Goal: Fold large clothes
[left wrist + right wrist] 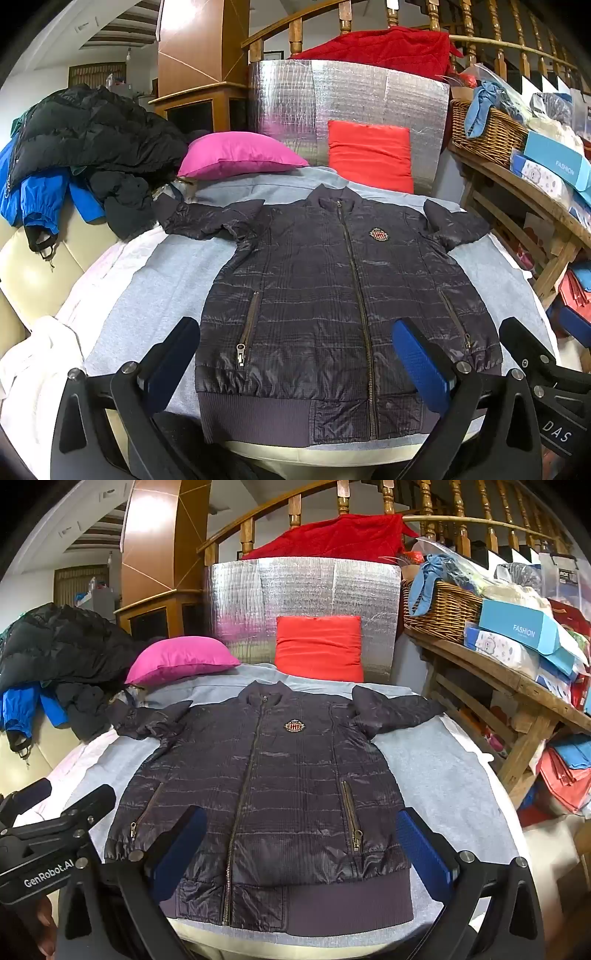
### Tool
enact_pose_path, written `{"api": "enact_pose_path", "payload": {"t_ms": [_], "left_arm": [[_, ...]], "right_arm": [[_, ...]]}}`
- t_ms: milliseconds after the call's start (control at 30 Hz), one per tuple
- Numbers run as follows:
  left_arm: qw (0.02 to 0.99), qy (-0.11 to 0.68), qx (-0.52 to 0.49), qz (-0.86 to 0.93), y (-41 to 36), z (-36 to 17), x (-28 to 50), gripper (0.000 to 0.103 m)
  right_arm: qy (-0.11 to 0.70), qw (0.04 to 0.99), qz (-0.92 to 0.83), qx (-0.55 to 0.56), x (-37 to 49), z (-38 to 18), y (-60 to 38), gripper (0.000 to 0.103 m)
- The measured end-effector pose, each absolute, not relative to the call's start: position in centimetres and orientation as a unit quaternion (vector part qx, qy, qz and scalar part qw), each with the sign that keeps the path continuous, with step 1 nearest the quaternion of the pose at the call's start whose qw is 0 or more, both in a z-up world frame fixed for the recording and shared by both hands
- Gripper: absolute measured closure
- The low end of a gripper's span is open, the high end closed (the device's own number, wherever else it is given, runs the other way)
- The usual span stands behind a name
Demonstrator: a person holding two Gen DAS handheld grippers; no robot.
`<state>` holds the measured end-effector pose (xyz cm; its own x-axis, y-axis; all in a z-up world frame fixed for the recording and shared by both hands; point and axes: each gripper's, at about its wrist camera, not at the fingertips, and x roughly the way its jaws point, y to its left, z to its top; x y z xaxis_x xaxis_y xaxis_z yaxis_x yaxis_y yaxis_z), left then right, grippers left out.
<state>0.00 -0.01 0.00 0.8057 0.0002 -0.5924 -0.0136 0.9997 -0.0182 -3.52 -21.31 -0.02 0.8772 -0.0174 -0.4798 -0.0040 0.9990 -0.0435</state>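
Dark quilted jacket (332, 295) is laid flat, front up, zipped, on a grey sheet (147, 295) over the table. Long axis runs away from the cameras: collar (334, 197) at the far end, ribbed hem (255, 417) at the near table edge. Both sleeves are spread sideways near the collar end; the left sleeve (199, 221) points toward the pile of black and blue coats (74, 147), the right sleeve (458, 225) toward the wooden bench (517, 192). Chest badge (377, 234) is seen right of the zipper.

Left gripper (306, 365) is held above the hem end, jaws spread wide, nothing gripped. In the left wrist view the jacket's lower body is framed between the two blue pads (421, 365); contact with the fabric is not shown.

Right gripper (314, 849) is likewise held wide, nothing between the pads (424, 849) but the jacket lying below. Hem and right pocket zipper (351, 816) are seen between its fingers. The left tool's black body is seen at the left edge of this view, just beside the jacket's left hem corner.

Behind the collar: a pink cushion (240, 155), a red cushion (369, 158), a foil-covered panel (351, 96). A wicker basket (487, 129) sits on the bench, well apart from the jacket.
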Motion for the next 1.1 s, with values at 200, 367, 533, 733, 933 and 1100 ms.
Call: {"api": "enact_pose_path", "payload": {"t_ms": [200,367,533,733,933,1100], "left_arm": [[0.950,0.312,-0.012,0.003,-0.24,0.07,-0.02,0.000],[0.950,0.313,-0.011,0.002,-0.67,0.07,-0.05,0.000],[0.950,0.313,-0.011,0.001,-0.07,0.25,-0.19,0.000],[0.950,0.313,-0.012,0.001,-0.18,0.30,-0.23,0.000],[0.950,0.313,-0.008,0.001,-0.17,0.11,-0.21,0.000],[0.950,0.312,-0.009,0.001,-0.18,0.12,-0.23,0.000]], "right_arm": [[0.249,0.968,-0.003,-0.021,-3.60,-0.13,-21.34,0.000],[0.249,0.968,-0.004,-0.021,-3.69,-0.15,-21.38,0.000],[0.249,0.968,-0.004,-0.021,-3.75,-0.22,-21.32,0.000],[0.249,0.968,-0.003,-0.020,-3.74,-0.23,-21.32,0.000],[0.249,0.968,-0.004,-0.021,-3.77,-0.29,-21.33,0.000],[0.248,0.969,-0.003,-0.023,-3.90,-0.43,-21.25,0.000]]}}
